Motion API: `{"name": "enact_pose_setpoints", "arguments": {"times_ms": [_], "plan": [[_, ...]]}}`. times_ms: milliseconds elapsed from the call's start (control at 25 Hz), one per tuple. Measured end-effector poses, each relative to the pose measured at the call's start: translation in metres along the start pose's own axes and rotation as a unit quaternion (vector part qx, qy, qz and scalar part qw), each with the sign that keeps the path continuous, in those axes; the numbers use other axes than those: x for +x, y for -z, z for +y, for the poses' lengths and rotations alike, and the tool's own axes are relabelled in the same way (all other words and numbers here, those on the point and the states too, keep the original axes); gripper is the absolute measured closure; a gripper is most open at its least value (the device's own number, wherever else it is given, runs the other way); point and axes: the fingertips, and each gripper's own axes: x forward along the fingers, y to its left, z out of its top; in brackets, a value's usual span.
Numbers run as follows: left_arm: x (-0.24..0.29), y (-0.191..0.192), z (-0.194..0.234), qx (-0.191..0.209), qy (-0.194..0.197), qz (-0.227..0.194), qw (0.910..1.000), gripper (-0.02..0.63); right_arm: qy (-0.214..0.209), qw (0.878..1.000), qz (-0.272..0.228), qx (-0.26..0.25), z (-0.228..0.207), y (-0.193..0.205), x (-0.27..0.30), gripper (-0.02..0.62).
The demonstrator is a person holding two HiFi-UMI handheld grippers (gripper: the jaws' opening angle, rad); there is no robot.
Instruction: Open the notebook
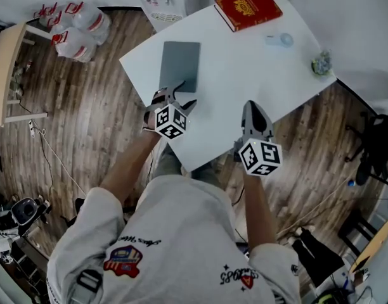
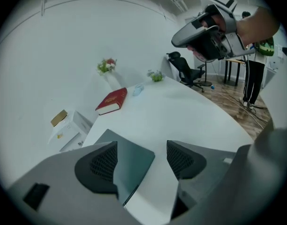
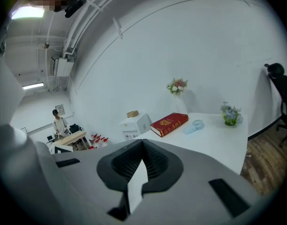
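Grey notebook [image 1: 180, 65], shut, laid flat on white table [image 1: 245, 62].
Nearest: right gripper [image 1: 254, 108], jaws pressed together, nothing held; left gripper [image 2: 141, 159], jaws spread wide over the notebook's near edge. Farthest: red book [image 1: 247, 8].

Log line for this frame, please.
notebook closed, flat on table | left gripper open, at notebook's near edge | right gripper shut, empty
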Motion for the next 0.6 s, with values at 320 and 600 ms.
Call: {"name": "enact_pose_setpoints", "arguments": {"times_ms": [320,600], "plan": [[0.053,0.023,-0.014,0.092,-0.016,0.081,0.9923,0.35,0.034,0.999,0.008,0.019,-0.039,0.009,-0.024,0.6],[0.074,0.025,-0.019,0.11,-0.01,0.103,0.9885,0.376,0.064,0.997,0.007,0.031,-0.068,0.012,-0.043,0.6]]}}
